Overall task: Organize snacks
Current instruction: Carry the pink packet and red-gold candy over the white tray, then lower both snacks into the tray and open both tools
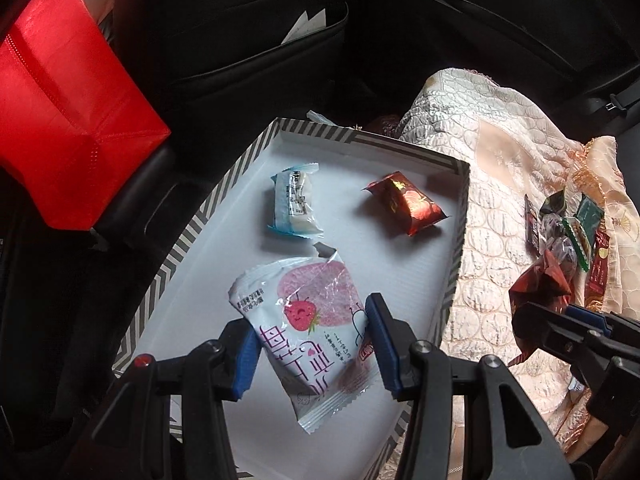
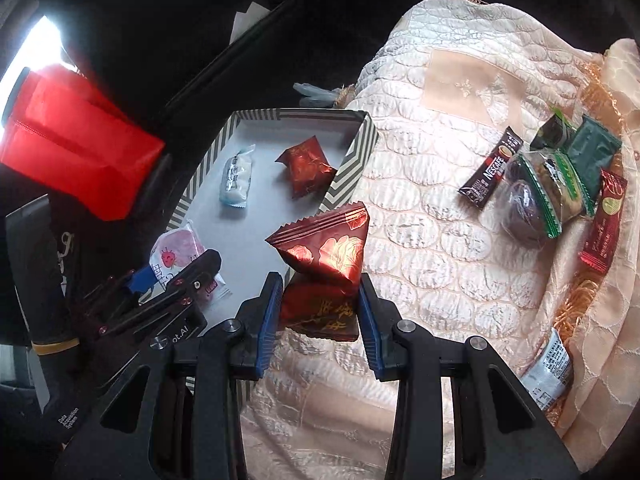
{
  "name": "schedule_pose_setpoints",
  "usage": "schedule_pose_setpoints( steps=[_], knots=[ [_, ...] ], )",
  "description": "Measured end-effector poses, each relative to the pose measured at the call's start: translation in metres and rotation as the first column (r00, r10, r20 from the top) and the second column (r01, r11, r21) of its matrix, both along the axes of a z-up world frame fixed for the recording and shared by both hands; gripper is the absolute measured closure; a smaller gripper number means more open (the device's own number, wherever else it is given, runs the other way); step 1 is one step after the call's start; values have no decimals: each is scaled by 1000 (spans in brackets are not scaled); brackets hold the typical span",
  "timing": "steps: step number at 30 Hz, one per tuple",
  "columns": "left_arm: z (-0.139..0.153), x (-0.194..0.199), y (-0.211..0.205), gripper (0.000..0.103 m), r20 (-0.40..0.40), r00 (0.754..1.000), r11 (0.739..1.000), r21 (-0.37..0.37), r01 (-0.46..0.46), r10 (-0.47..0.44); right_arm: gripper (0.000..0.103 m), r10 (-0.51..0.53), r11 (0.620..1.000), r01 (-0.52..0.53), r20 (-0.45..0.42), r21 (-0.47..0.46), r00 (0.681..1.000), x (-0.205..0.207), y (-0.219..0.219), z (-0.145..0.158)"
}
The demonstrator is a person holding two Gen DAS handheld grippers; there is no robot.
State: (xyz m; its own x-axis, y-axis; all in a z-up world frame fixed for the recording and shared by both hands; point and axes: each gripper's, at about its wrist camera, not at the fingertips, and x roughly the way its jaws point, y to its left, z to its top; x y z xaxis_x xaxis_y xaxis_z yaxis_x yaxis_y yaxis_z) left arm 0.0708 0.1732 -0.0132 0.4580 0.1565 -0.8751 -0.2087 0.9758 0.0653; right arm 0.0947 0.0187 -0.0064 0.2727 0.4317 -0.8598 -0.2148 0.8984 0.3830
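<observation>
A shallow box (image 1: 452, 264) with grey chevron sides and a white floor (image 2: 352, 152) holds a blue-white snack (image 1: 294, 202), a red foil snack (image 1: 406, 204) and a white strawberry packet (image 1: 308, 320). My left gripper (image 1: 310, 344) straddles the strawberry packet, its blue pads at the packet's sides, low over the box floor. My right gripper (image 2: 320, 304) is shut on a red foil packet (image 2: 324, 252) and holds it above the box's right edge; it also shows in the left wrist view (image 1: 540, 288). A pile of loose snacks (image 2: 552, 184) lies on the quilted cloth at right.
A red bag (image 1: 68, 128) stands to the left of the box. The cream quilted cloth (image 2: 432, 240) covers the seat at right. A dark seat back with a pocket (image 1: 256, 40) is behind. Another wrapped snack (image 2: 550, 372) lies near the cloth's right edge.
</observation>
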Motion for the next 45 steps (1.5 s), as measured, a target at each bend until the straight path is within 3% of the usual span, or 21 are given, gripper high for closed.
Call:
schedule_pose_setpoints(
  steps=[29, 45],
  knots=[
    [-32, 18, 58, 51, -72, 990, 992, -27, -123, 120, 67, 115, 992, -116, -31, -38, 993, 48, 86, -19],
    [-46, 29, 65, 51, -89, 985, 989, -22, -149, 146, 67, 162, 972, -169, -57, -161, 985, 74, 120, -54]
  ],
)
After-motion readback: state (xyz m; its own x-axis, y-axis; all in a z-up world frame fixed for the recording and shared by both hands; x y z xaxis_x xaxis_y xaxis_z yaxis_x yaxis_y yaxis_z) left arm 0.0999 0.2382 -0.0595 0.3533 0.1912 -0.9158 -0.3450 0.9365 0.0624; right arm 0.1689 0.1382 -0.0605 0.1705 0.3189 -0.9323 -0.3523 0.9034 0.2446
